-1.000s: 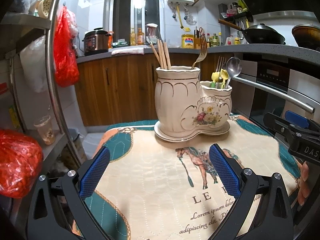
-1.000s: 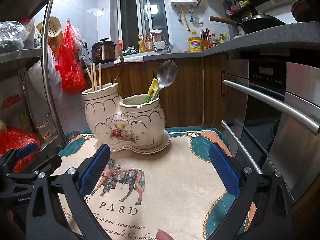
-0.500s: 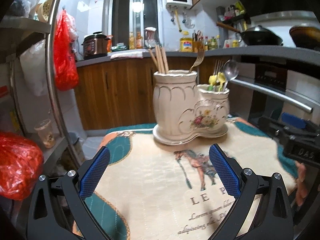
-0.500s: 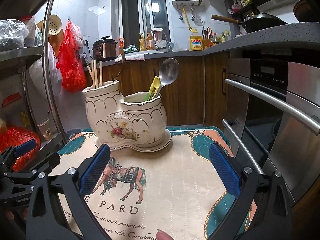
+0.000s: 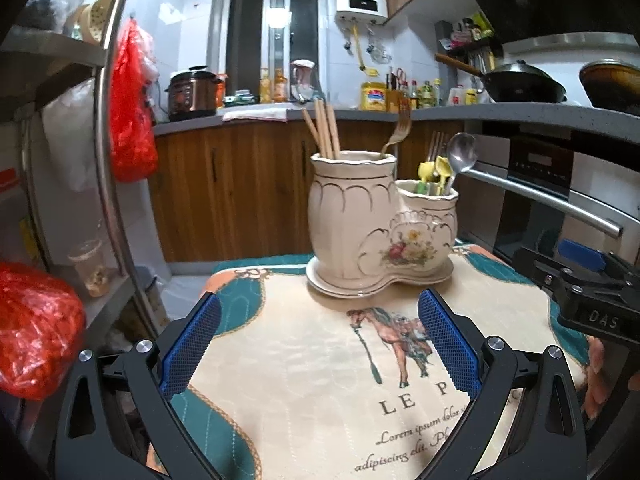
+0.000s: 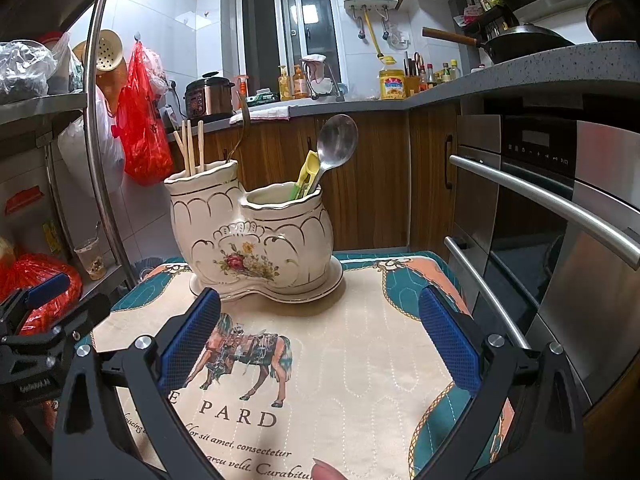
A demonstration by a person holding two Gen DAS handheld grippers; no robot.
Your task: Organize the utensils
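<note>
Nearest the cameras, the left gripper (image 5: 319, 338) and the right gripper (image 6: 319, 338) both hang with jaws spread wide and nothing between them, their blue pads (image 5: 191, 343) ribbed in a fine grid on black frames. Under them lies a quilted cloth mat (image 6: 360, 344) covering the small worktop, cream in the middle with teal and peach borders, printed with a harnessed horse (image 6: 244, 354) and lines of lettering. Toward the far edge of the mat stands the ceramic utensil holder (image 6: 256, 240), a glossy cream two-pot piece with gold scrollwork and a painted rose, seated on its matching saucer. Its taller pot holds wooden chopsticks (image 6: 191, 146) and a metal fork (image 5: 398, 128); the lower pot holds a steel spoon (image 6: 336, 142) and yellow-green plastic utensils (image 6: 306, 176). To the right runs a stainless oven front (image 6: 560, 216) with long bar handles. At the left, a metal rack (image 6: 100, 120) carries red plastic bags (image 6: 142, 128). Beyond, wood cabinets sit beneath a grey counter (image 6: 320, 106) with a rice cooker (image 6: 208, 96) and bottles, before white tiles.
</note>
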